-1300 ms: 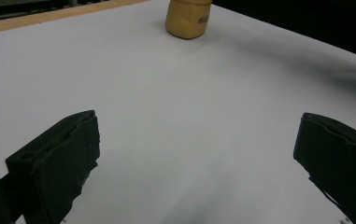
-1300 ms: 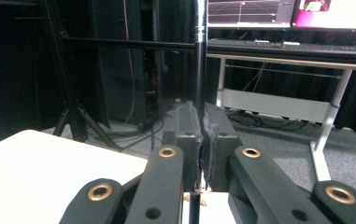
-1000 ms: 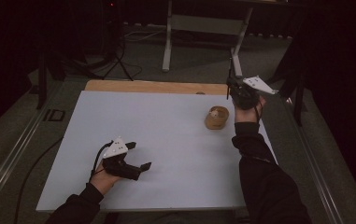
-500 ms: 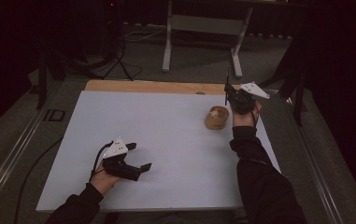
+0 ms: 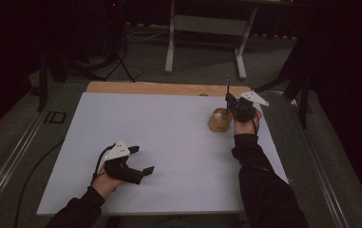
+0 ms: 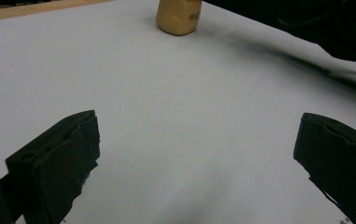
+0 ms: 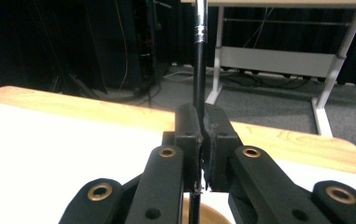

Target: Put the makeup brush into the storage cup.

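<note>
High view looks down on a white table (image 5: 169, 142) with a wooden strip (image 5: 169, 88) along its far edge. The left gripper (image 5: 138, 164) lies low near the front left of the table, held in the person's left hand (image 5: 106, 178), its two black jaws set apart and pointing toward the right. The right gripper (image 5: 228, 99) is raised at the far right, just beside a small tan cup (image 5: 219, 120), and a thin black rod (image 5: 227, 89) stands up from it; whether its jaws are pressed together cannot be told from up here. The cup sits well apart from the left gripper

Left gripper view shows the jaws spread wide with bare white table (image 6: 180, 126) between them, and the tan cup (image 6: 178, 17) far ahead at the top edge, beside a dark sleeve (image 6: 306, 25)

Right gripper view shows the right gripper (image 7: 201, 140) with its jaws pressed together on the black rod (image 7: 199, 60), which stands upright and carries a silver band near its top. A curved tan rim (image 7: 208, 215), likely the cup, peeks out just below the jaws. Beyond the wooden strip (image 7: 278, 140) stands a grey table frame (image 7: 278, 60)
</note>
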Available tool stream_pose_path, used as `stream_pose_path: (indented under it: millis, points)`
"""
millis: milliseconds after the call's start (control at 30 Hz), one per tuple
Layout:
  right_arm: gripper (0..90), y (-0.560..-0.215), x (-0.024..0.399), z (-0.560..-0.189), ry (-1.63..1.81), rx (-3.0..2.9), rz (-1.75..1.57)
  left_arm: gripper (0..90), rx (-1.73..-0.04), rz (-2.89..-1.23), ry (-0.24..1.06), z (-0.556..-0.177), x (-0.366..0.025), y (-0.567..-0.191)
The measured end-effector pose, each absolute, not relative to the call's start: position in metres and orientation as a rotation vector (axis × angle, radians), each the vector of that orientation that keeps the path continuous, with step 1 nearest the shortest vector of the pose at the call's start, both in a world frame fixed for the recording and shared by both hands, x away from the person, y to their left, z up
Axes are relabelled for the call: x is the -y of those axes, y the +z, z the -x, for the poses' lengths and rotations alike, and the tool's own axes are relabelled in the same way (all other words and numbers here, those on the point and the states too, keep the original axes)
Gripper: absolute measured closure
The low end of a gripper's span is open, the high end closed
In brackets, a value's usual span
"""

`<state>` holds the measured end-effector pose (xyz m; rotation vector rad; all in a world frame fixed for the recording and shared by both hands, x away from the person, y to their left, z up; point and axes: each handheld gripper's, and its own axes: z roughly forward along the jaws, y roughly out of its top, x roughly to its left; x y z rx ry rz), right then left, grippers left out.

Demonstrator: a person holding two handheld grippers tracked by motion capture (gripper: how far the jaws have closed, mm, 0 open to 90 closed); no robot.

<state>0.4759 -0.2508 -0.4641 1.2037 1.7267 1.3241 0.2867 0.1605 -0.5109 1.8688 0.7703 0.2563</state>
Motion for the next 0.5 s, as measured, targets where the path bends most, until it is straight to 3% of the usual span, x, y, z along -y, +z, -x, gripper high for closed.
stream_pose_path:
  millis: [500]
  points:
    - [85.6,-0.479,0.250,-0.478,1.275,-1.775,-1.233,0.6,-0.769,-1.867,0.246,-0.287,-0.160,-0.511]
